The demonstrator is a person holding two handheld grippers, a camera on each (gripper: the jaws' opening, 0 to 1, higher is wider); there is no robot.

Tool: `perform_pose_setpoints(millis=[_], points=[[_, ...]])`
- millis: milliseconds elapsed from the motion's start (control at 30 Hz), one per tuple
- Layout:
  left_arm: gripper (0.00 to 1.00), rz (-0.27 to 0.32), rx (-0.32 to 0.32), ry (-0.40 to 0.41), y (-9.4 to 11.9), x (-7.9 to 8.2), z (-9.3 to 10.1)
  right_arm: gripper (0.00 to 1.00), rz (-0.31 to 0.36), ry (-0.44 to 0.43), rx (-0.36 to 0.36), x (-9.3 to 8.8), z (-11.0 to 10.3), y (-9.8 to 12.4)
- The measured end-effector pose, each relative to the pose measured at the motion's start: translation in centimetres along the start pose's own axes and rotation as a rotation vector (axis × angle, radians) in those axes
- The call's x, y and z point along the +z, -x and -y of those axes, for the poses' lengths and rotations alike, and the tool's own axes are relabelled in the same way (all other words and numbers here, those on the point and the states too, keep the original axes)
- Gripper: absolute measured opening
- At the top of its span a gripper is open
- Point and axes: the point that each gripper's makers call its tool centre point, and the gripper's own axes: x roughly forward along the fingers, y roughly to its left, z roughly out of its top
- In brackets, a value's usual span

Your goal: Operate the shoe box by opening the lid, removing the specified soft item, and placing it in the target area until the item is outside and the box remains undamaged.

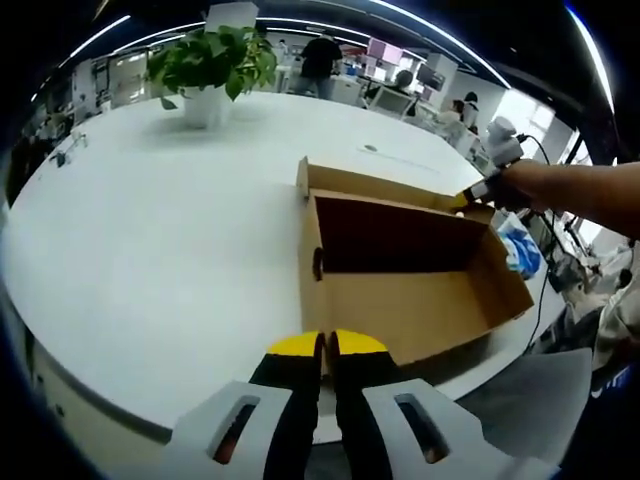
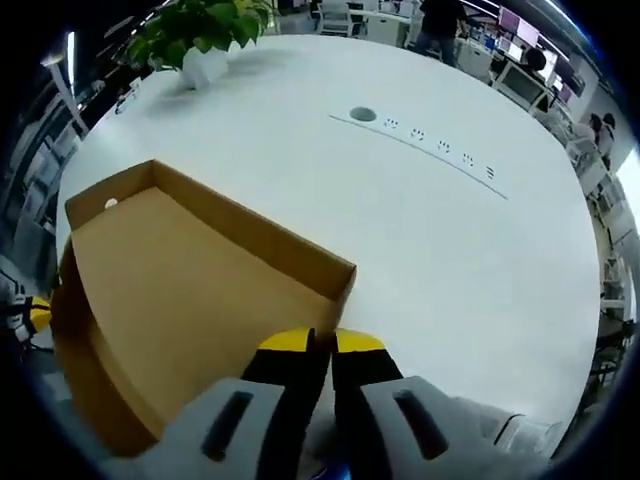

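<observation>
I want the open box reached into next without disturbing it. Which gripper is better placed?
Probably left: the left gripper is free and points at the shoe box opening. The right gripper sits at the box's far rim.

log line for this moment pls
box: lid open | left gripper: shut, empty | right gripper: shut on lid edge | soft item: unseen

No readable text, label, brand or number on anything in either view.
</observation>
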Motion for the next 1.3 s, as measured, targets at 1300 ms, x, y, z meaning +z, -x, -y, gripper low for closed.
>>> perform_pose_setpoints(millis=[1300], points=[[0.00,0.004,0.000,0.016,0.0,-0.2,0.4,0.00,0.434,0.099,-0.058,4.5,-1.3,10.2]])
